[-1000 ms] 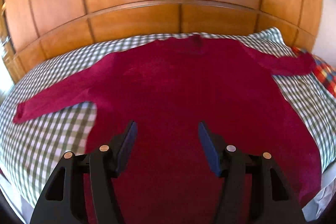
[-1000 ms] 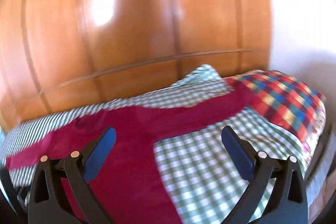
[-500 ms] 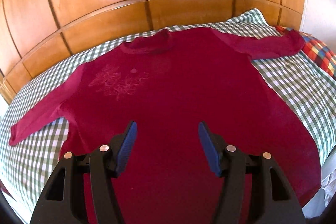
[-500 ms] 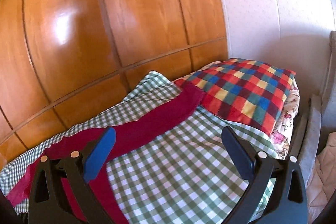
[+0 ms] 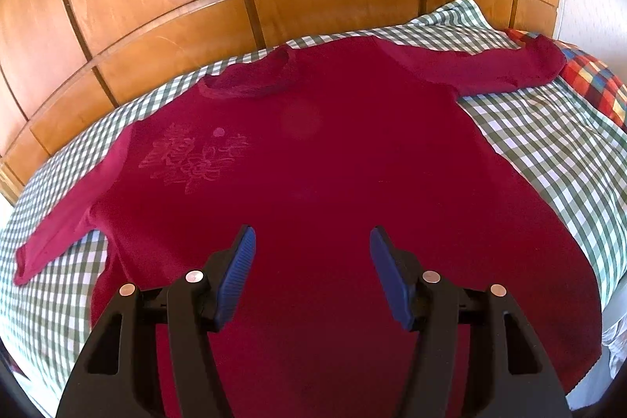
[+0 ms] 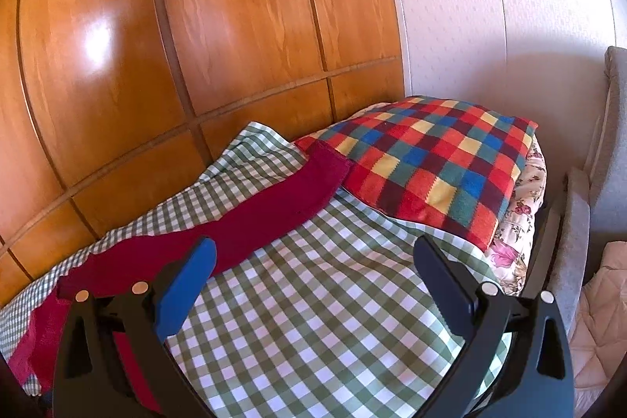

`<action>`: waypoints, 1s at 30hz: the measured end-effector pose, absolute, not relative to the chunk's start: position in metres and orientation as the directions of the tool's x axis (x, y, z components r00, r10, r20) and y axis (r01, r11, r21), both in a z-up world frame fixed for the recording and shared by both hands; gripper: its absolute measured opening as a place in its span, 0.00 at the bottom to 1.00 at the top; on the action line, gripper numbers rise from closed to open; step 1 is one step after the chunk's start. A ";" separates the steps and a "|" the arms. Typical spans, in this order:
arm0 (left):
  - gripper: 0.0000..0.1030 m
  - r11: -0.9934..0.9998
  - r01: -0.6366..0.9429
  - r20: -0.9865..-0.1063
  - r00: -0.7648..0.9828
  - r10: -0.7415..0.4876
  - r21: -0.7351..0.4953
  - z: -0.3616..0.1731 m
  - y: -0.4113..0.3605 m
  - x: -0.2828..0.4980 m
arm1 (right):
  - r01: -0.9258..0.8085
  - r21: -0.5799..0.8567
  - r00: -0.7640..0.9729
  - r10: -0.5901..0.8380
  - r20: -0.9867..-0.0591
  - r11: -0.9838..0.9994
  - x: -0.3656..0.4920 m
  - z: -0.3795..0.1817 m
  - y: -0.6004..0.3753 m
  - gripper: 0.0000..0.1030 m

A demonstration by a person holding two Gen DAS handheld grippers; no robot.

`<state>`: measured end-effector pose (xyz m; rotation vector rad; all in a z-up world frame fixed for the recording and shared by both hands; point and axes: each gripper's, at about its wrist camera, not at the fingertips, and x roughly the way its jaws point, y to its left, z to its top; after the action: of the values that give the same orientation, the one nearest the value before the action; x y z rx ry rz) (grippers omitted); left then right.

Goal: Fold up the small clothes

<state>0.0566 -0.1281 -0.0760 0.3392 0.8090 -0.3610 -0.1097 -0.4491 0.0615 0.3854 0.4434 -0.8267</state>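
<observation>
Nothing is held: the left gripper [image 5: 312, 275] is spread wide just above the lower body of the red shirt [image 5: 333, 183], and a single layer could be pinched and the flat cloth bunched; the right gripper [image 6: 313, 294], likewise parted, is poised over the checked sheet [image 6: 333, 320], so the sleeve [image 6: 270, 206] ahead to its left could be missed; farther off, the cuff seems to touch the plaid pillow [image 6: 435, 171].
</observation>
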 end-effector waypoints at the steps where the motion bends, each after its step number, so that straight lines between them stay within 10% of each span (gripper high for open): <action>1: 0.58 0.886 0.438 -0.752 0.634 -0.182 0.155 -0.077 -0.129 0.057 | 0.773 0.152 0.593 -0.615 -0.520 0.616 -0.109 0.060 -0.451 0.98; 30: 0.58 0.900 0.422 -0.796 0.580 -0.174 0.111 -0.103 -0.132 0.091 | 0.810 0.030 0.476 -0.627 -0.617 0.586 -0.065 0.016 -0.493 0.98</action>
<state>0.0914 -0.1325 -0.1035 0.3039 0.8879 -0.3540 -0.0650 -0.4933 0.0159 0.3404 0.6000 -0.8986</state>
